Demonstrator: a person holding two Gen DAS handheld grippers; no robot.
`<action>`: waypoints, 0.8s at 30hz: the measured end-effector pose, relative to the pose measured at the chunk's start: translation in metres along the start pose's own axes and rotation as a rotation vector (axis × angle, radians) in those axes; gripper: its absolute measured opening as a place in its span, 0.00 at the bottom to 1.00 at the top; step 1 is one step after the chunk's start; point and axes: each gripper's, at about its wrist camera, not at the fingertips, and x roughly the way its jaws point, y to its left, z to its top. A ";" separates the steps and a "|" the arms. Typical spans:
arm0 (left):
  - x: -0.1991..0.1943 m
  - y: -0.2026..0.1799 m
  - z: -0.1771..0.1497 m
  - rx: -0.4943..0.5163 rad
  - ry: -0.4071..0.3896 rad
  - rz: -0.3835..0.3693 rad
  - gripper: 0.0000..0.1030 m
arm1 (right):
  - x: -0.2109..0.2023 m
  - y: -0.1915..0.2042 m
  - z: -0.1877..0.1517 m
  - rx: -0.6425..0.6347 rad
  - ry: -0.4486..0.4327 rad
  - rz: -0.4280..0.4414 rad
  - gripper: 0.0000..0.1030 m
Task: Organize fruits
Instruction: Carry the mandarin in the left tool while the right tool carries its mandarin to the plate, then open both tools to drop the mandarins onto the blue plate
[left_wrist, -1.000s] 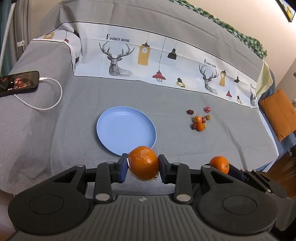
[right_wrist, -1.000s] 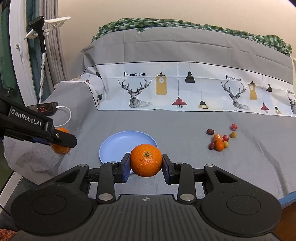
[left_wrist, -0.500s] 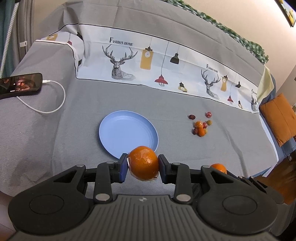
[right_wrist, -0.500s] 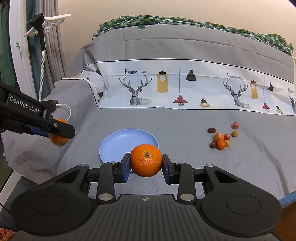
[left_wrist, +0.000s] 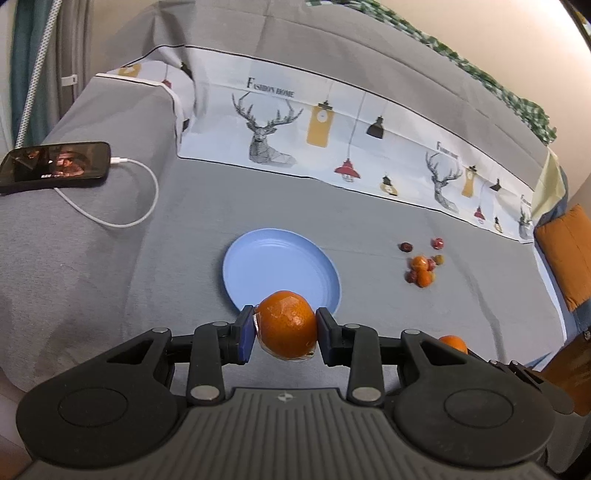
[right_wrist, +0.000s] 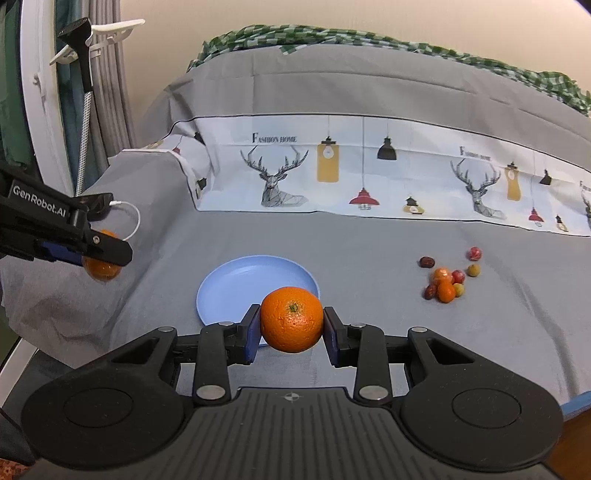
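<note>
My left gripper (left_wrist: 286, 326) is shut on an orange (left_wrist: 286, 323), held above the near edge of the blue plate (left_wrist: 273, 266). My right gripper (right_wrist: 291, 325) is shut on another orange (right_wrist: 291, 319), just in front of the same plate (right_wrist: 251, 284). The left gripper with its orange (right_wrist: 99, 267) also shows at the left of the right wrist view. The right gripper's orange (left_wrist: 452, 343) peeks at the lower right of the left wrist view. A cluster of small fruits (left_wrist: 421, 267) (right_wrist: 448, 280) lies on the grey cloth to the right of the plate.
A phone (left_wrist: 55, 166) with a white cable (left_wrist: 125, 210) lies on the raised cloth at far left. A deer-print fabric panel (right_wrist: 369, 184) rises behind. An orange cushion (left_wrist: 567, 254) sits at the right edge. A white rack (right_wrist: 85, 74) stands at left.
Both grippers have drawn slightly back and up from the plate with their oranges still held. The view in the left wrist camera has tilted further up.
</note>
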 end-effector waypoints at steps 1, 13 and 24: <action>0.003 0.001 0.001 -0.001 0.002 0.004 0.37 | 0.004 0.001 0.000 -0.001 0.005 0.005 0.35; 0.091 0.012 0.025 0.020 0.107 0.068 0.37 | 0.082 0.010 0.008 -0.013 0.088 0.027 0.35; 0.190 0.012 0.045 0.066 0.199 0.103 0.37 | 0.166 0.011 0.006 -0.073 0.161 0.030 0.35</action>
